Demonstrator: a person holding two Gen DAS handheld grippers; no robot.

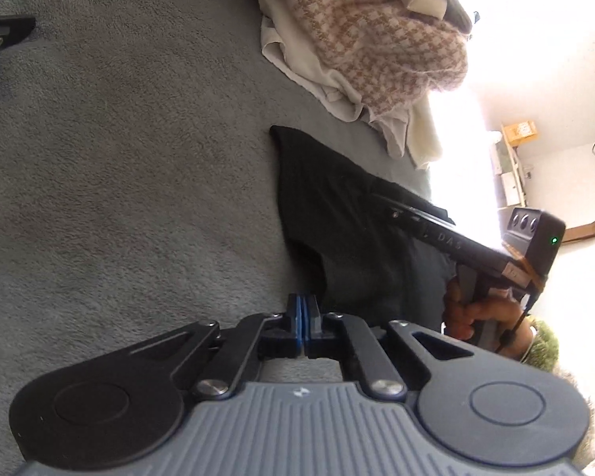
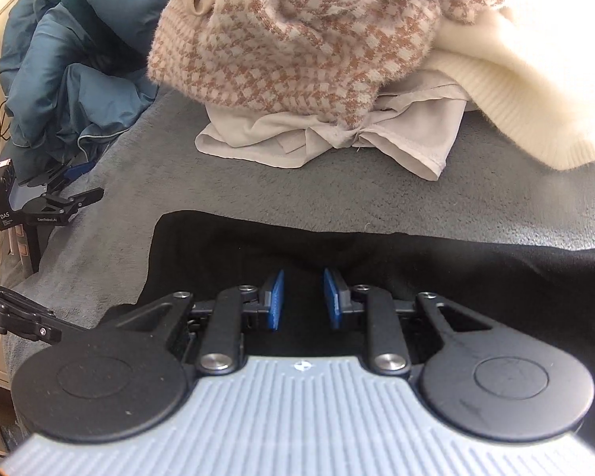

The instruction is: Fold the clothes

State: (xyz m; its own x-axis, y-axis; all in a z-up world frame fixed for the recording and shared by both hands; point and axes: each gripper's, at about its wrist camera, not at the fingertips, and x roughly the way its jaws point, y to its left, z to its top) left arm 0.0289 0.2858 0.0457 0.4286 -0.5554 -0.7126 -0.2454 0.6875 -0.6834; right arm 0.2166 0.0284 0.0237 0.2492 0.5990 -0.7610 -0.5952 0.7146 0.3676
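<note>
My left tool (image 1: 304, 311) has its blue pads pressed flat together over the grey blanket (image 1: 119, 178), just beside the near edge of the black garment (image 1: 337, 206). I cannot see any cloth caught between the pads; they look closed on nothing, or at most on a thin hem that the wrist view hides.

My right tool (image 2: 300, 297) sits partly open above the black garment (image 2: 416, 261), its pads apart with dark fabric showing between them. I cannot tell if they pinch a raised fold or merely hover over the cloth.

The garment lies spread across the blanket (image 2: 337, 198), its far edge roughly straight and one corner near my left side. Behind it sits the unfolded pile: a checked knit (image 2: 297, 39), a cream sweater (image 2: 515, 99) and a pale beige piece (image 2: 317, 139).

To do this fold well, I judge I need both tools holding the same edge before lifting. I would check the left grip first; if it has missed, reopen and take the hem deeper. Then lift both sides evenly, keeping the edge taut, and carry it across without dragging the lower layer or brushing the pile.
</note>
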